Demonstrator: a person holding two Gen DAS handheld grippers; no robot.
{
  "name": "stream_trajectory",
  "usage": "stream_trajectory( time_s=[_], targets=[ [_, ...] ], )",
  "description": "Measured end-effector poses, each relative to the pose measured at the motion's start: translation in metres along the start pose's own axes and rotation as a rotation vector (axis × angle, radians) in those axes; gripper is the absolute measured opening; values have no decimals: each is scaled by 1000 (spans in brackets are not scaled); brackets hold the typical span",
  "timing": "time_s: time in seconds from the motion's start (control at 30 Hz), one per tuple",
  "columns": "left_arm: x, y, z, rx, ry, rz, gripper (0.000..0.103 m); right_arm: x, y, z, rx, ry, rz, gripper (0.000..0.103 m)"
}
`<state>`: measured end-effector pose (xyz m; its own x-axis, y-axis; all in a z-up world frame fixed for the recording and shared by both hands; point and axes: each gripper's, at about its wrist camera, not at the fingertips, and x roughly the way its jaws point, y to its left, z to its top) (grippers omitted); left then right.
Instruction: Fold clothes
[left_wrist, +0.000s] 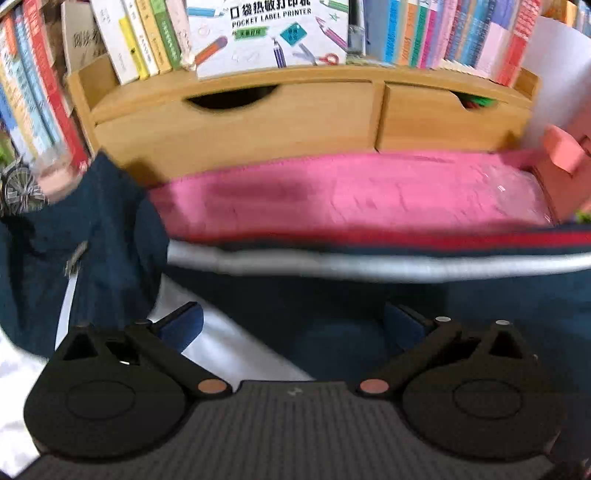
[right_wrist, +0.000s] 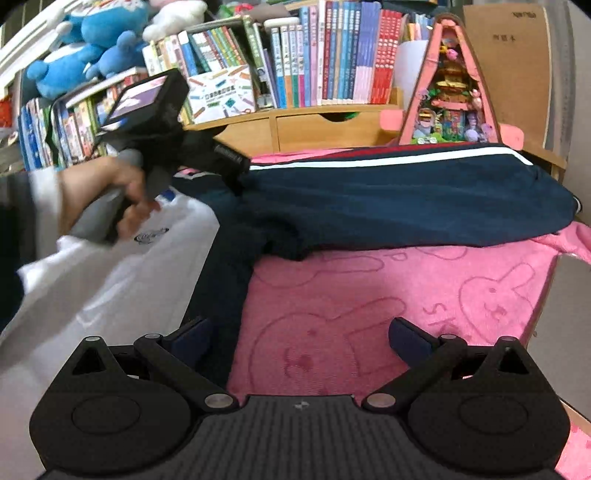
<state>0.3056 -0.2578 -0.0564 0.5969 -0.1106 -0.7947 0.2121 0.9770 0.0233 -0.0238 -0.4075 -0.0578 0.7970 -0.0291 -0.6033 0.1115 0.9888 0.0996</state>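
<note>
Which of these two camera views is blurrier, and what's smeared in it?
The left wrist view is blurrier: the pink fleece blanket and the navy garment with red and white stripes streak sideways, while the open left gripper stays crisp. The right wrist view is mostly sharp; only the person's hand is smeared.

The left wrist view is motion-blurred: the pink blanket (left_wrist: 351, 192) and the navy garment (left_wrist: 332, 314) smear. In the right wrist view, the left tongs (right_wrist: 236, 177) hide behind their own body, their jaws unseen, and a hand (right_wrist: 107, 192) blurs.
</note>
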Motion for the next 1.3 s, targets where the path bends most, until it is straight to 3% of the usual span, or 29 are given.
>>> stream_trajectory(
  time_s=[0.3, 0.43, 0.63, 0.77, 0.87, 1.1, 1.2, 1.3],
  targets=[
    [0, 3, 15, 5, -11, 25, 100, -1, -3, 1, 27, -5, 13, 103],
    [-40, 8, -4, 26, -55, -61, 99, 0, -2, 1, 18, -1, 1, 103],
    [-100, -13, -65, 229, -36, -206, 99, 2, 4, 2, -8, 10, -29, 103],
    [-90, -42, -84, 377, -6, -153, 103, 3, 8, 1, -26, 17, -45, 103],
    [-70, -38, -71, 281, -13, -150, 103, 4, 8, 1, -31, 18, -51, 103],
    [-9, -27, -14, 58, -74, -59, 103, 4, 8, 0, -27, 19, -49, 103],
    [5, -29, 0, 48, -102, -13, 103, 4, 8, -1, -24, 19, -47, 103],
    [13, -30, 14, 18, -66, 14, 103, 5, 9, -2, -24, 21, -48, 103]
  ],
)
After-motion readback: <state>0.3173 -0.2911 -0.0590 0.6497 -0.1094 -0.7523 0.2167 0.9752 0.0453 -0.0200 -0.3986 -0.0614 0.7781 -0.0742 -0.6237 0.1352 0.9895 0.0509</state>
